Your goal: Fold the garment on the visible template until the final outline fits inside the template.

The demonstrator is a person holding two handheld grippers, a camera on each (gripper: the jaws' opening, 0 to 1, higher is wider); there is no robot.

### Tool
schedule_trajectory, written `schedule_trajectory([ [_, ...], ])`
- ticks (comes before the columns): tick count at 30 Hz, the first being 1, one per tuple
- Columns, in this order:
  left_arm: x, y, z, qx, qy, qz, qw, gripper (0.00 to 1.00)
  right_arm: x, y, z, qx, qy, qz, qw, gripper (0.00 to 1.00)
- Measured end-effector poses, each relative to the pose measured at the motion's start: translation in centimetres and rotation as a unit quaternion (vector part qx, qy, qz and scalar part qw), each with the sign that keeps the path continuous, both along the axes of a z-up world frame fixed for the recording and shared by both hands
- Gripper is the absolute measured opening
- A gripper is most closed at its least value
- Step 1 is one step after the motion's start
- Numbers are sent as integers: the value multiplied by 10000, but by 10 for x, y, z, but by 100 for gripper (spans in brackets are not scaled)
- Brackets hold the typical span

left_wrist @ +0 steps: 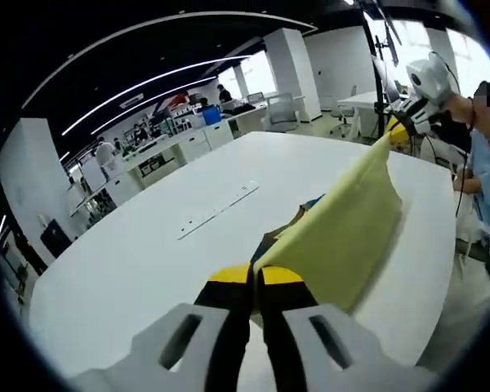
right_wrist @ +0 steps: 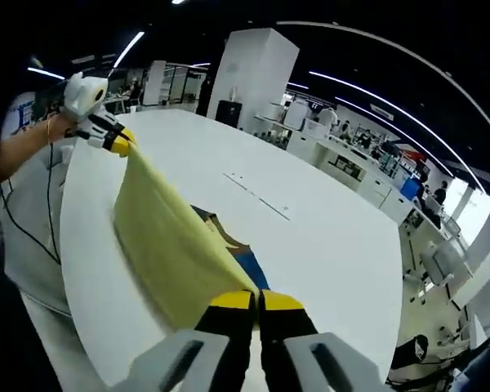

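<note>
The yellow garment [left_wrist: 347, 220] hangs stretched over the white table [left_wrist: 147, 253], each tool [left_wrist: 256, 276] [right_wrist: 257, 300] pinching a corner.

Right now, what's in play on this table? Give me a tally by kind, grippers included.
Yellow garment, held stretched above the table: 1
Blue and dark template, partly showing under the garment: 1
Grippers, left gripper and right gripper, each shut on a garment corner: 2
White table: 1
Total: 5
</note>
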State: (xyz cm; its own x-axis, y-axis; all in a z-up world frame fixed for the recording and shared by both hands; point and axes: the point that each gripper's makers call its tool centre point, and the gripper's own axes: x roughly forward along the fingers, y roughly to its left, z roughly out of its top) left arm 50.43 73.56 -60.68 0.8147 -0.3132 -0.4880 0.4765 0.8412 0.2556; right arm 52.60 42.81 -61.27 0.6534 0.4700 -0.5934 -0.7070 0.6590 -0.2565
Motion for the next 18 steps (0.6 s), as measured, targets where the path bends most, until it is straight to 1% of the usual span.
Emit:
schedule_trajectory([
  [3, 8, 0, -4, -4, 9, 32, 10000, 0, 9, 2, -5, -44, 7, -31, 10000, 0],
  [7, 24, 3, -14, 6, 44, 120, 9999, 0, 22, 3, -12, -51, 48, -100, 9999, 0],
  [9, 30, 2, -19, -73, 69, 183, 9998, 0, 29, 4, -18, -157, 67, -145, 9997, 0],
  [12, 40, 6, -30, -85, 122, 330, 9993, 0, 38, 7, -26, -168, 126, -175, 9996, 0],
  [14, 46, 8, -38, -105, 161, 402, 9990, 0, 43, 8, -36, -271, 229, -162, 9992, 0],
  [15, 48, 8, -44, -161, 233, 417, 9987, 0, 46, 8, -42, -338, 300, -180, 9988, 0],
  [18, 53, 11, -57, -133, 362, 462, 9982, 0, 53, 11, -53, -411, 402, -100, 9983, 0],
])
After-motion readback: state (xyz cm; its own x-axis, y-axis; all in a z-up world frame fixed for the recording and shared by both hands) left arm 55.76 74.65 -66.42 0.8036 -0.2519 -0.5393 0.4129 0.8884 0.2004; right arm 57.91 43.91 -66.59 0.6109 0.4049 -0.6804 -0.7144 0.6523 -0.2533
